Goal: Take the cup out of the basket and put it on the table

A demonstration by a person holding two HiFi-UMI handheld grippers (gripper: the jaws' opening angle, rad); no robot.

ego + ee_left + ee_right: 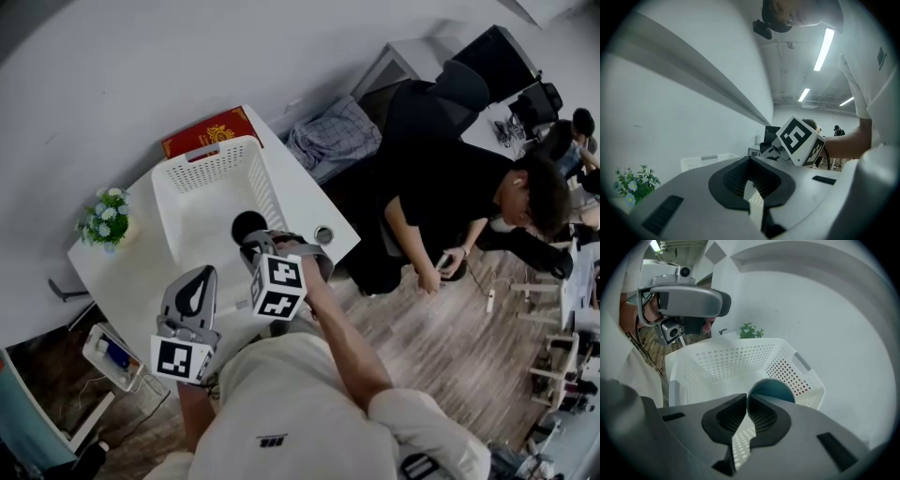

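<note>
Cup, head view: dark cup (248,225), mouth up, long axis near upright, inside the white basket (211,173) on the table (300,202).
Left gripper, left gripper view: left gripper (750,161), jaws together, nothing between them.
Right gripper, right gripper view: right gripper (747,397), jaws narrow, pinching the cup's rim.

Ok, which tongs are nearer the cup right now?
Right. The right tongs are at the cup, over the basket; the left tongs hover apart from it, near the basket's front corner.

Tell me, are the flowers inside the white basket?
No, the flowers stand on the table to the left of the basket, outside its wall.
</note>
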